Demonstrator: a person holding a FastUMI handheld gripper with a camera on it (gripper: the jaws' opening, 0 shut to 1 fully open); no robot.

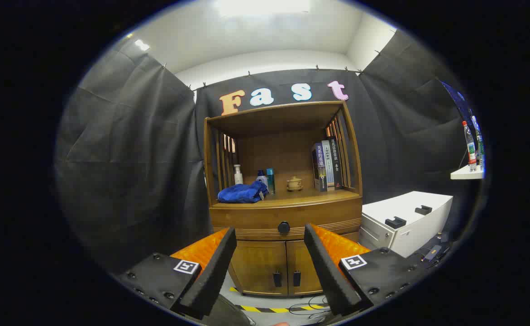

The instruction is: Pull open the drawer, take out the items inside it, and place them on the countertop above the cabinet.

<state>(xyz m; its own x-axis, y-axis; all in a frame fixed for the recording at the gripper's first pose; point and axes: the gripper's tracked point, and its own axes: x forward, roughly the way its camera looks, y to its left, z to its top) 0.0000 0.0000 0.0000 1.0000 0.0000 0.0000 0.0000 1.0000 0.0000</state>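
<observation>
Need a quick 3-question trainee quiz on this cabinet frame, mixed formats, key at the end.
1. True or false: the drawer is already pulled open.
2. Multiple choice: what lies at the left of the countertop, in front of the bottles? A) blue cloth B) teapot C) books
3. Fill in: the gripper is ____, its fingers apart with the drawer knob beyond them.

Key:
1. False; the drawer front sits flush with the cabinet.
2. A; the blue cloth. The teapot stands mid-shelf, the books at the right.
3. open
</observation>
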